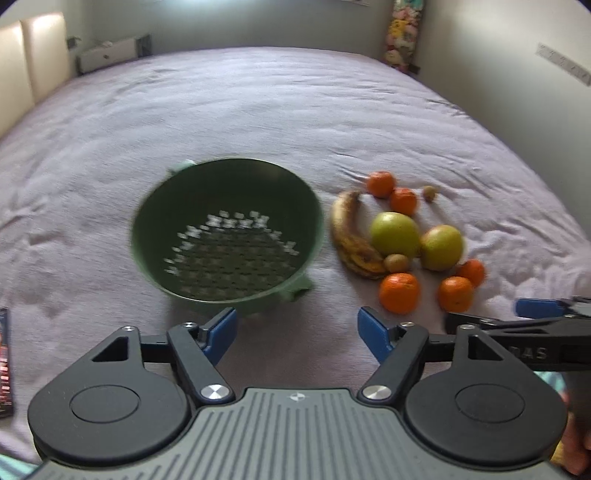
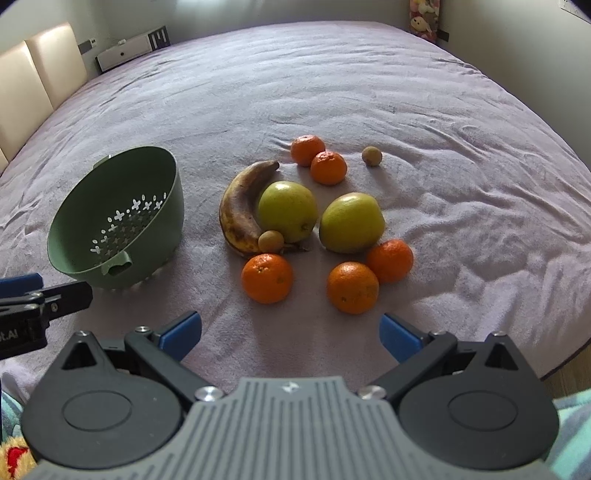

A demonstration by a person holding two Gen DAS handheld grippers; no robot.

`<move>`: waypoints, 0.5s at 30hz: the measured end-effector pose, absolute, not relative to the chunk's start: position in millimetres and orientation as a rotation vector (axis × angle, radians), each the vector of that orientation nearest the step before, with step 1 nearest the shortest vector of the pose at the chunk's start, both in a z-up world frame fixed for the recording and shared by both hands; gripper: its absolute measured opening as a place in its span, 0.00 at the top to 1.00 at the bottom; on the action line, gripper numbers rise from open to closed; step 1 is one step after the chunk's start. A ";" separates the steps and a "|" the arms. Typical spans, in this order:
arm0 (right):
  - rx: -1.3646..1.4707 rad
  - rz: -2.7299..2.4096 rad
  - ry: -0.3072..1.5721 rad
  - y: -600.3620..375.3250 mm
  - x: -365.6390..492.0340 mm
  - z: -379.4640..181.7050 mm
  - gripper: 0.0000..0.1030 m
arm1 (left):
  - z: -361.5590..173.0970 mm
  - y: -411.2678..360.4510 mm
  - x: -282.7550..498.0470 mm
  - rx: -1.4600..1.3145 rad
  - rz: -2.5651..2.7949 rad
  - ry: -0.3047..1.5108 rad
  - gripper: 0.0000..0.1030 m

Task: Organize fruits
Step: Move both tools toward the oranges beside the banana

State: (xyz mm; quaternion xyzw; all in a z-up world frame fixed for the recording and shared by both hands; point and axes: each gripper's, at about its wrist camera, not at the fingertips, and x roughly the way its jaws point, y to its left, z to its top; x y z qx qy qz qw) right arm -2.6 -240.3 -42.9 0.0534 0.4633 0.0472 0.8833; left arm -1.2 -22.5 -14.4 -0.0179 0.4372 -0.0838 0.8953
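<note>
A green colander [image 1: 225, 232] [image 2: 118, 218] lies tilted on the lilac bedspread, empty. To its right lie a spotted banana [image 2: 240, 206] [image 1: 351, 236], two green apples [image 2: 288, 210] [image 2: 351, 221], several mandarins [image 2: 267, 277] [image 2: 352, 287] [image 1: 399, 292] and small brown fruits [image 2: 271, 240] [image 2: 371, 156]. My left gripper [image 1: 297, 334] is open and empty, just in front of the colander. My right gripper [image 2: 290, 334] is open and empty, just in front of the near mandarins. Each gripper's blue-tipped finger shows at the edge of the other's view.
The bedspread [image 2: 332, 92] covers a wide bed. A cream headboard [image 2: 33, 74] and a white box [image 2: 125, 51] stand at the far left. A plush toy [image 1: 400, 33] hangs in the far right corner. The bed's right edge [image 2: 569, 354] is near.
</note>
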 end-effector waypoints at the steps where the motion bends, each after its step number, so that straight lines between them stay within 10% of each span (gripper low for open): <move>1: 0.103 0.102 0.955 -242.0 -2.4 -45.6 0.04 | -16.3 -24.0 -1.0 -0.051 -0.199 0.909 0.24; 15: 0.094 0.036 0.977 -264.7 13.5 -64.1 0.33 | -44.3 -63.7 21.0 -0.093 -0.404 0.883 0.47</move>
